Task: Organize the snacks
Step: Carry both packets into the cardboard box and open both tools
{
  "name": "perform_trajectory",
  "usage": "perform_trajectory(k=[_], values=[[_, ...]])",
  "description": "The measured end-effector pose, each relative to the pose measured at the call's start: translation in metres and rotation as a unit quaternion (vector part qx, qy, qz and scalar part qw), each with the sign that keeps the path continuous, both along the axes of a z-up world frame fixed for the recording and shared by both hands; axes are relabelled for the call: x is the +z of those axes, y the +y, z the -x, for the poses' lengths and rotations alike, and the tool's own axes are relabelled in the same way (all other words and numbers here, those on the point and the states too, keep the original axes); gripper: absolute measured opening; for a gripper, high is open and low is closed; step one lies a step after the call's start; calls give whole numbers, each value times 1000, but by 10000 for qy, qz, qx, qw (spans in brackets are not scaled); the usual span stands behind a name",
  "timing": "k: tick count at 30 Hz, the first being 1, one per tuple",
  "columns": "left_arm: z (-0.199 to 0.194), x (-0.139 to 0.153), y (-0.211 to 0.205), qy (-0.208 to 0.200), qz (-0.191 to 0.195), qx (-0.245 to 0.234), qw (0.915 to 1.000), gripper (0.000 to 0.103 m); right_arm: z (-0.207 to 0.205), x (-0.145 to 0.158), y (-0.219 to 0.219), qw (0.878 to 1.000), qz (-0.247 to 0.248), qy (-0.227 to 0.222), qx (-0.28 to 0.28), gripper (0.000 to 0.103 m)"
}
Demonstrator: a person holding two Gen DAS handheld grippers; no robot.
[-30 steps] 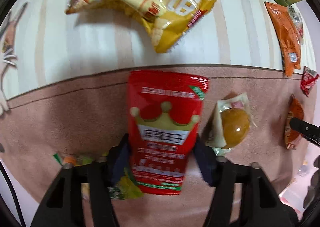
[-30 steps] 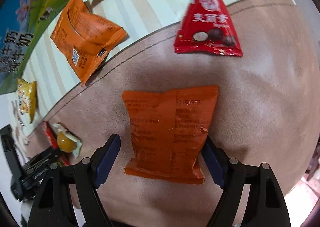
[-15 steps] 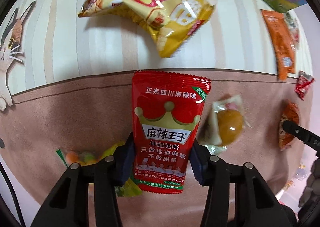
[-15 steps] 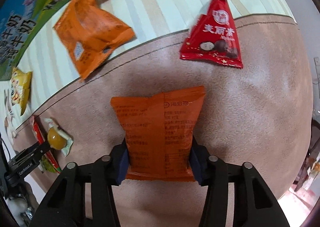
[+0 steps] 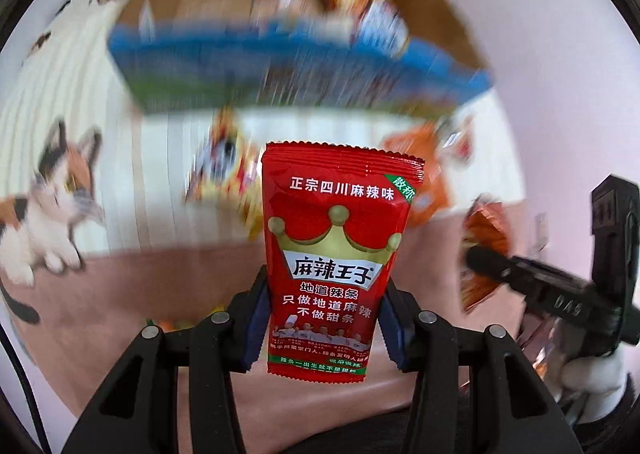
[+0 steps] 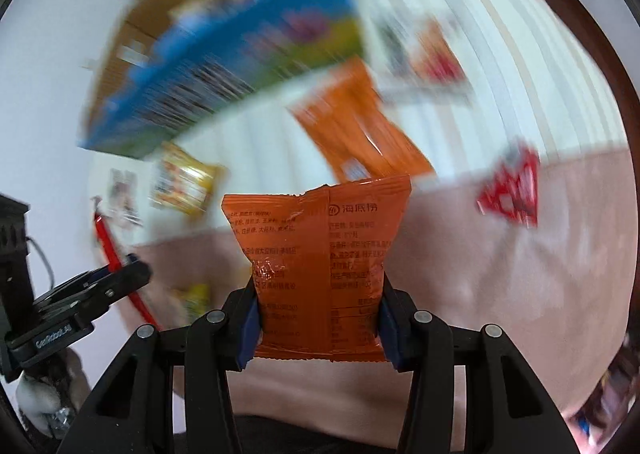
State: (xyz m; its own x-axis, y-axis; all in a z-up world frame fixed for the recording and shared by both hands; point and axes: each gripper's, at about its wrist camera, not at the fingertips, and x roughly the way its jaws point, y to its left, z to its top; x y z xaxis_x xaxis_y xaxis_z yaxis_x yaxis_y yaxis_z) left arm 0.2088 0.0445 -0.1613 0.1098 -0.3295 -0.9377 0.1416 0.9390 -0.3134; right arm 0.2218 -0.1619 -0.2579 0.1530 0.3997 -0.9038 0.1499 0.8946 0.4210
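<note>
Left wrist view: red packet point(image 5: 338, 258) w/ gold crown + white Chinese print, serrated top edge, standing upright, lower half pinched between blue pads point(image 5: 256, 318) of left gripper point(image 5: 324, 320), jaws clamped on its sides. Packet is off the surface, held up in front of a blurred cardboard box point(image 5: 288, 34) w/ blue printed side; snacks visible inside box but too smeared to ID. Right wrist view: orange packet point(image 6: 320, 270) showing back seam + small print, top edge slightly crumpled, waist squeezed in by right gripper point(image 6: 318, 326), jaws closed on it; packet upright, clear of the brown mat point(image 6: 500, 294). Only left view shows cat-print cloth point(image 5: 52, 190) at left. Only right view shows red triangular pack point(image 6: 510, 190) on mat at right, + second orange bag point(image 6: 360, 126) on striped cloth beyond. Each view catches the other gripper at its edge, w/ its packet held. Both grippers point toward box, roughly level, side by side.
</note>
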Motion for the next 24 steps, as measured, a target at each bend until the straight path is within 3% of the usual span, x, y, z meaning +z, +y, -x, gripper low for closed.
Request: perform_trajectory(k=[5,11,18,24], values=[[-53,58,-2,-455,149,40,9988,46,-52,72,1,9972,-199,-700,174,51],[-144,82,-1,-728,-290,214,9967,46,-145,106,12,9913,310,-1177,498,51],[-241,57,4,-539,-858,456,9938,47,-226,74,31,9901,818,-762,846,51],[-294,6,3,-104,-1257,335,9914,48,-244,25,42,9884,1034,-331,1061,51]])
